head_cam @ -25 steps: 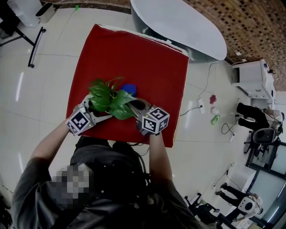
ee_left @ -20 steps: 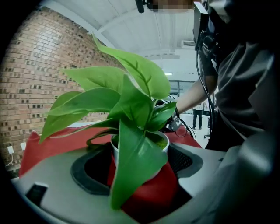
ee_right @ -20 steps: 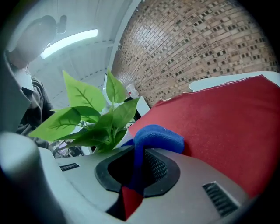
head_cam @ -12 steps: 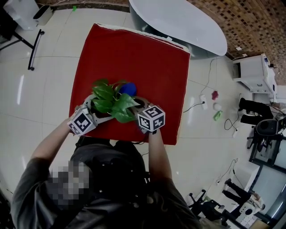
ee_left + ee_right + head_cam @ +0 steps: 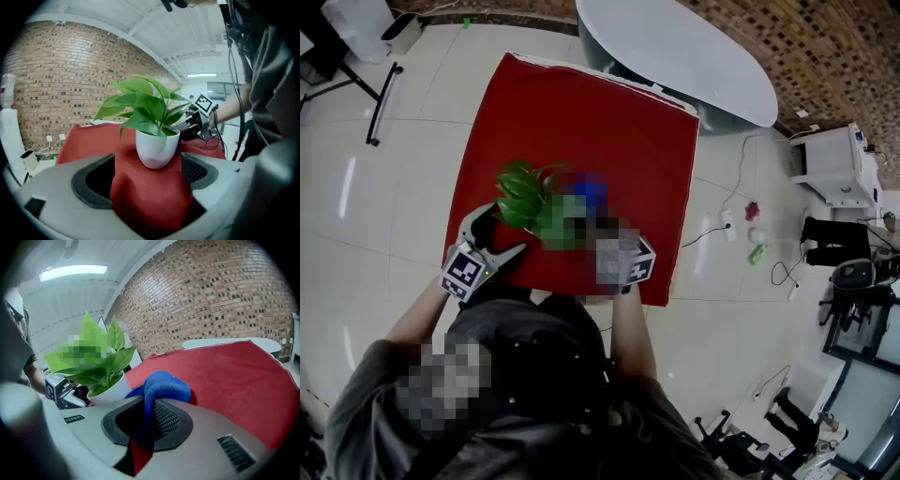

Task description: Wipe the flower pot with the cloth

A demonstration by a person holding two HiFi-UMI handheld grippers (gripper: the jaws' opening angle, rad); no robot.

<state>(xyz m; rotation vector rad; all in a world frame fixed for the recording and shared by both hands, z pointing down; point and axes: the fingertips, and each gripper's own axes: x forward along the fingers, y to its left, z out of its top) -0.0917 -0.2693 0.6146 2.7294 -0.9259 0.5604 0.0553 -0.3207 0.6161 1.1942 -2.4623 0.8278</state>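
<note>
A white flower pot (image 5: 156, 149) with a leafy green plant (image 5: 523, 192) stands on the red table (image 5: 581, 112) near its front edge. My left gripper (image 5: 495, 236) is open, and the pot stands just beyond its tips (image 5: 150, 172), with only red tabletop between the jaws. My right gripper (image 5: 150, 416) is shut on a blue cloth (image 5: 161, 390), which bunches up above the jaws just right of the pot (image 5: 111, 391). In the head view the blue cloth (image 5: 587, 193) shows right of the plant; the right gripper (image 5: 600, 234) is partly hidden by a blurred patch.
A white oval table (image 5: 675, 47) stands behind the red one. Cables and small items (image 5: 750, 230) lie on the tiled floor at the right. The right gripper's marker cube (image 5: 202, 103) and a forearm show behind the pot in the left gripper view.
My left gripper has drawn back from the pot toward the table's front edge and stands open. The right gripper stays beside the plant with the cloth.
</note>
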